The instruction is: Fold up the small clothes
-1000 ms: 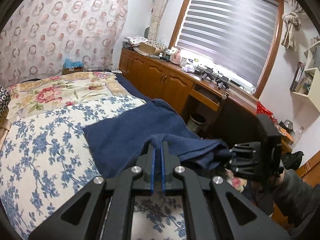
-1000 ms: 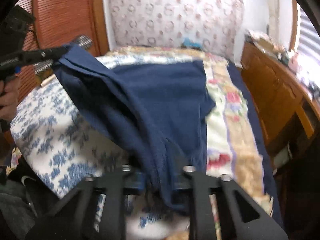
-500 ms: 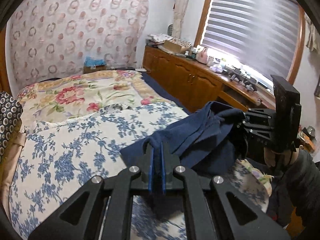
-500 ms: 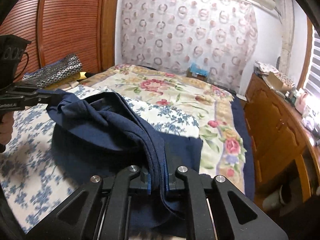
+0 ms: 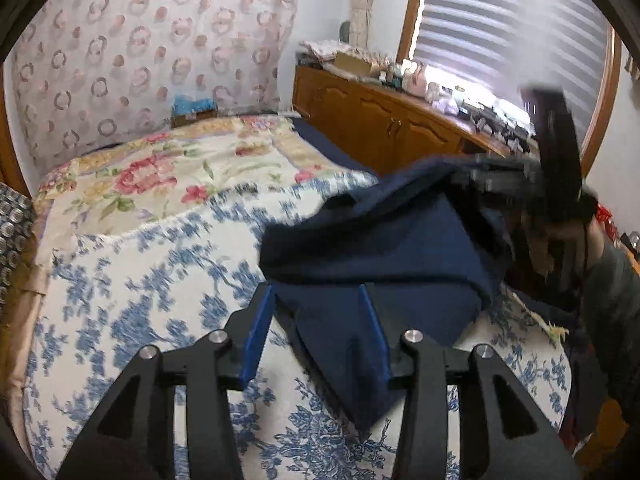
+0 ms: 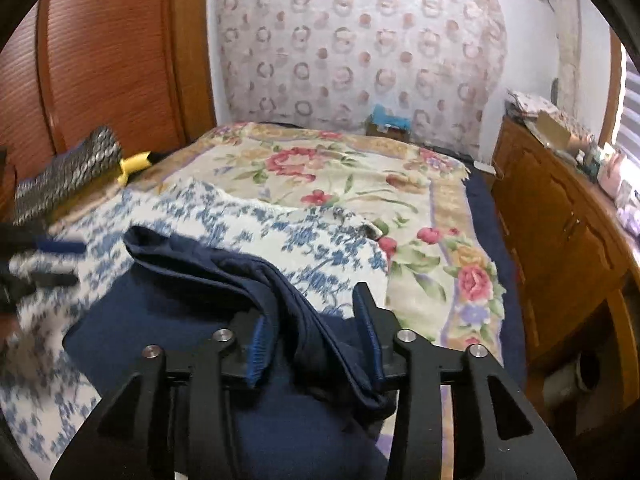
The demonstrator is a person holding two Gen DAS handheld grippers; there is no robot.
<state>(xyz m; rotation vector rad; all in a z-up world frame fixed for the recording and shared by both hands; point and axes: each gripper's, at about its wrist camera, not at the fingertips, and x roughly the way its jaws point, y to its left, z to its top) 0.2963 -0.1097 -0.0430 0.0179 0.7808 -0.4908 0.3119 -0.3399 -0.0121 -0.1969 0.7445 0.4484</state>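
Observation:
A navy blue garment (image 5: pixel 372 248) lies folded over itself on the blue-flowered bedspread (image 5: pixel 132 300). My left gripper (image 5: pixel 318 320) hovers over its near corner; its jaws are opening, and the cloth lies between the blue pads (image 5: pixel 258 336) without being pinched. In the right wrist view a thick fold of the garment (image 6: pixel 256 276) runs between the fingers of my right gripper (image 6: pixel 314 324), whose jaws are opening too, the pads off the cloth. The right gripper (image 5: pixel 492 178) shows blurred at the garment's far edge, and the left gripper (image 6: pixel 60 264) shows blurred at the left.
A rose-patterned blanket (image 6: pixel 320 176) covers the far half of the bed. A wooden cabinet (image 6: pixel 560 232) with clutter on top runs along the right under a blinded window (image 5: pixel 500 32). A patterned cushion (image 6: pixel 68 172) lies at the left, a blue box (image 6: pixel 388 120) by the curtain.
Both grippers were shut on the garment's edge and carried it across over itself. Now both have opened and the cloth has dropped onto the bed.

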